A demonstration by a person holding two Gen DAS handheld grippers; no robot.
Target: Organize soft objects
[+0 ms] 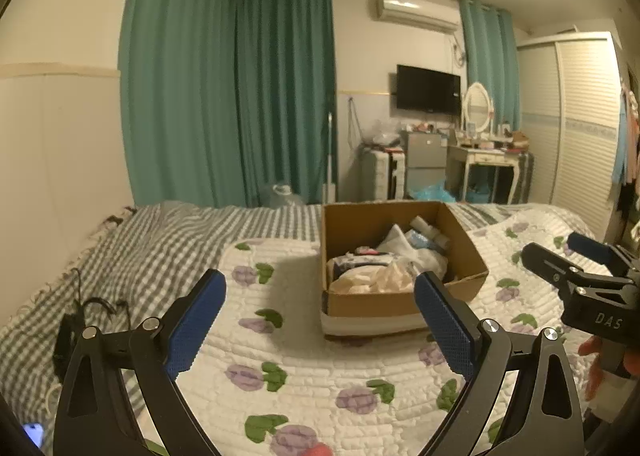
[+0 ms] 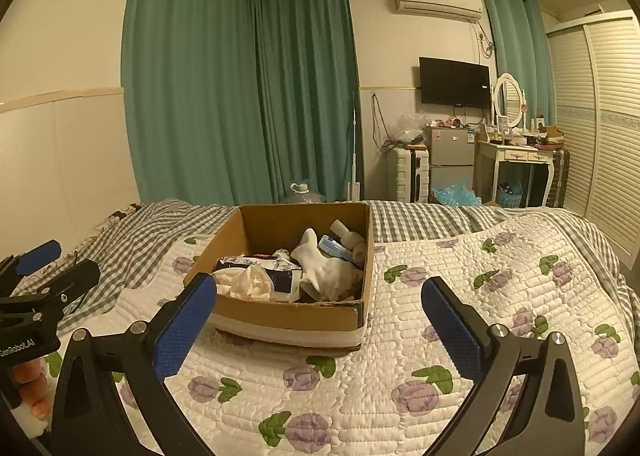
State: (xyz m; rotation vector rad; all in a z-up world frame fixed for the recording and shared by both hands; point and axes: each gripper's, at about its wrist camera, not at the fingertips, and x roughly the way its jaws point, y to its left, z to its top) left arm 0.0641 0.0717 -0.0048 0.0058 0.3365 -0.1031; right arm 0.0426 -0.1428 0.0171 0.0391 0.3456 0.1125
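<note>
1. Blue, dimple-textured pads on black angular arms stand spread wide on the left gripper, pinching nothing.
2. Right gripper is likewise splayed and empty above the ribbed white quilt with purple flowers.
3. Ahead of both sits a rectangular cardboard box, open-topped, holding crumpled soft items: white socks, cream cloth.
4. Grey gingham sheet lies beyond.
</note>
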